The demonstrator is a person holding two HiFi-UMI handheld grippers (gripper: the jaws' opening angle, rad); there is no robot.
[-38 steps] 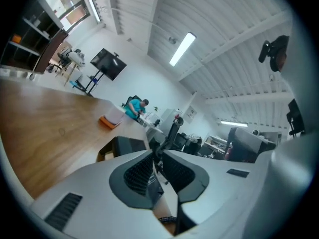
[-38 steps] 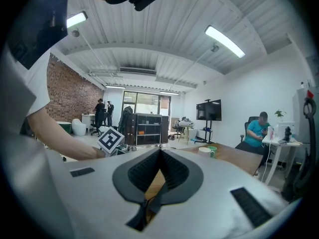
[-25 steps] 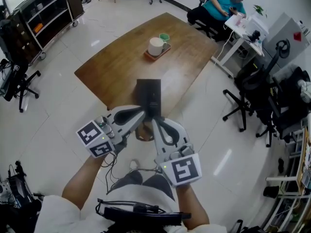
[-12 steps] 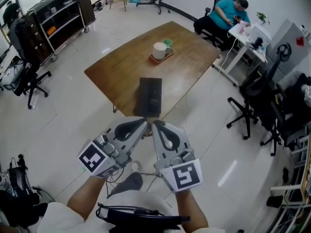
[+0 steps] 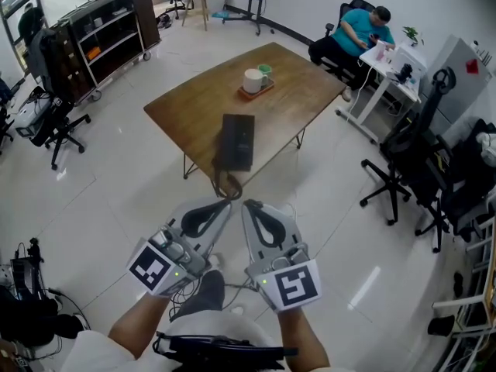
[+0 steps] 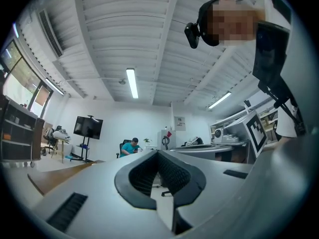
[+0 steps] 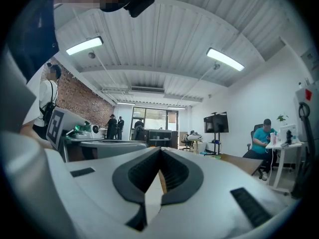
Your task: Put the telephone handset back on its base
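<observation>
The black telephone (image 5: 236, 141) lies near the front edge of the wooden table (image 5: 194, 103), with its coiled cord (image 5: 225, 184) hanging off that edge. The handset looks to rest along the base's right side, though the detail is too small to be sure. Both grippers hover over the floor, well short of the table. My left gripper (image 5: 227, 202) is shut with nothing in it, and in the left gripper view its tips (image 6: 158, 152) meet. My right gripper (image 5: 246, 204) is beside it, also shut and empty, with its tips (image 7: 160, 149) together.
A white mug (image 5: 252, 79) and a green cup share a tray at the table's far side. Black office chairs (image 5: 403, 169) and a white desk (image 5: 387, 68) stand at the right, where a seated person (image 5: 363, 28) works. A dark shelf unit (image 5: 101, 25) stands at the far left.
Both grippers have drawn back from the table's edge toward me, side by side. The telephone now lies farther ahead. Neither gripper took hold of anything.
</observation>
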